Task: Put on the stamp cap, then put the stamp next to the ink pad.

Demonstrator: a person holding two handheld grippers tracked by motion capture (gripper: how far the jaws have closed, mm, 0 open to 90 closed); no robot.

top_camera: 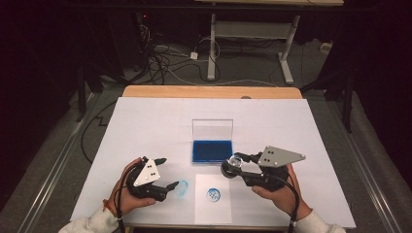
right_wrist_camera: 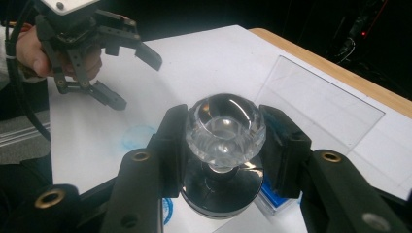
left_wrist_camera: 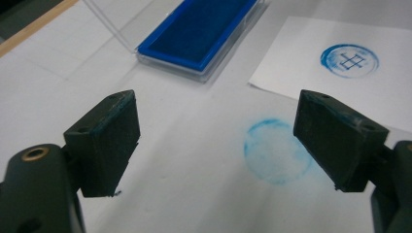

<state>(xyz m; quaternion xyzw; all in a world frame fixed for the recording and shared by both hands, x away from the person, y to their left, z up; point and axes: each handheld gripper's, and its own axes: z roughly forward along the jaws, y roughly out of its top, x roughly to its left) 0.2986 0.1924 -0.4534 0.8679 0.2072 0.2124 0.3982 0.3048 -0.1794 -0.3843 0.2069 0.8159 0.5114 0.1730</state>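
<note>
Counter layout, near edge to far edge

Ink pad (top_camera: 212, 151) sits mid-counter (top_camera: 145, 121), its lid (top_camera: 212, 129) standing open behind it. In front of the pad lies a paper slip (top_camera: 213, 206) at the near edge, with a stamp mark (top_camera: 213, 195) on it. Left of the slip, a smudged ring (top_camera: 182, 188) sits straight on the counter sheet. Left hand-held gripper (top_camera: 165, 172) is at the near left, just beside that ring, which lies between its jaws in the left gripper view. Right hand-held gripper (top_camera: 236, 164) is right of the slip, at the pad's near right corner, with the stamp (top_camera: 233, 166) between its jaws, just above the pad's edge.
</note>
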